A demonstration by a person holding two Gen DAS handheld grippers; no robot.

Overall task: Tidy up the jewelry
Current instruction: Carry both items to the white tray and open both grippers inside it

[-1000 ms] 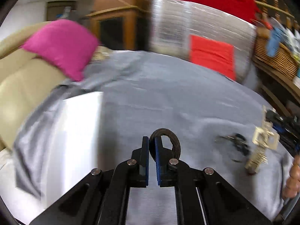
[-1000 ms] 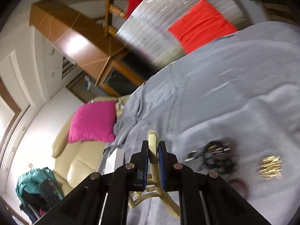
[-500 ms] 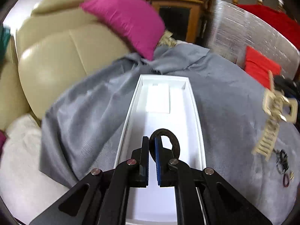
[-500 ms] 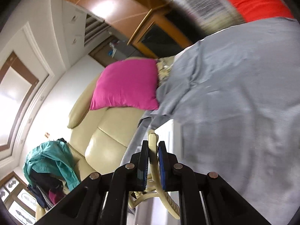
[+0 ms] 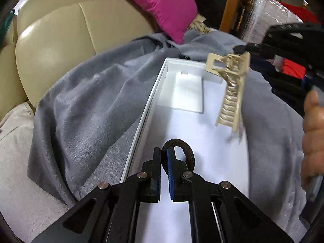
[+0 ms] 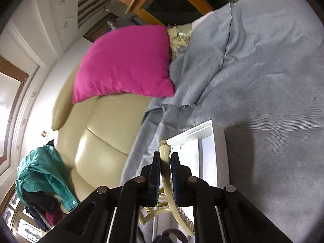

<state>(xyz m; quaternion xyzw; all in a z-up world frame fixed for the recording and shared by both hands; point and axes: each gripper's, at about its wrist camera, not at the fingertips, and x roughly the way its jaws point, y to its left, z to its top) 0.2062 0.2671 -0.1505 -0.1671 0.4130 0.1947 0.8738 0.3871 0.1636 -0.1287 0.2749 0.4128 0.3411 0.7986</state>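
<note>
— Well, how far along are we?

— Partway, I'd judge. My left gripper (image 5: 164, 163) is clamped on a dark hair tie (image 5: 183, 151) above the white tray (image 5: 150, 101), and my right gripper (image 6: 165, 163) is pinched on the cream claw clip (image 5: 229, 89), which hangs over the tray's far end. Neither is set down yet; I see only a white card in the tray.

— And the pieces themselves?

— The tie is a dark, fabric-covered loop. The clip is glossy cream plastic with comb-like teeth, dangling teeth-down. The tray sits on a grey blanket (image 5: 85, 105).
</note>
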